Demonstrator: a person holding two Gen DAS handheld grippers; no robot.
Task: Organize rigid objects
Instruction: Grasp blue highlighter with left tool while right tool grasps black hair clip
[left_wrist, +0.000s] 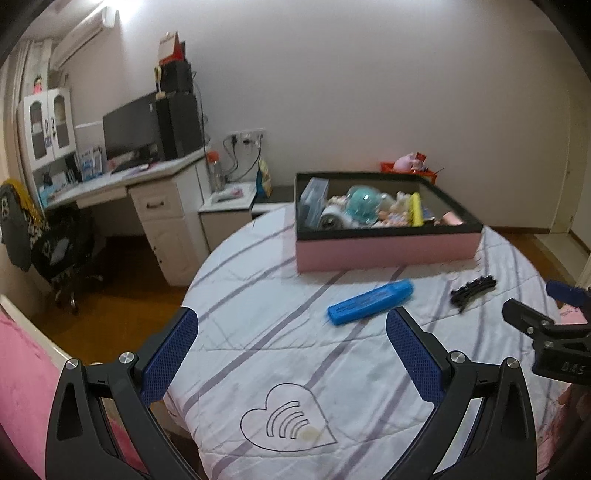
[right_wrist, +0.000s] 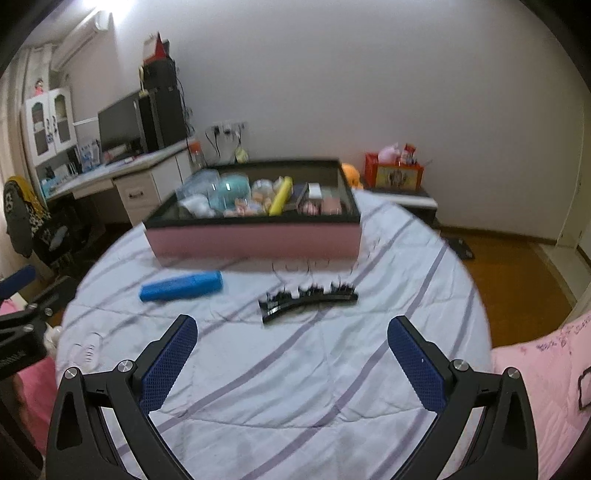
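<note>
both the left gripper (left_wrist: 291, 325) and right gripper (right_wrist: 291, 332) hover spread wide and empty above the striped quilt (right_wrist: 295, 387), where a blue case (right_wrist: 181, 286) and black hair clip (right_wrist: 308, 297) lie loose, apparently awaiting the already crowded pink box (right_wrist: 255, 240).

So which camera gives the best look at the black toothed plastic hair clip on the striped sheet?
The right wrist view: the black toothed plastic hair clip lies near centre, ahead of the open right gripper, teeth discernible though slightly blurred. The left wrist view shows it small and off to the right.
</note>
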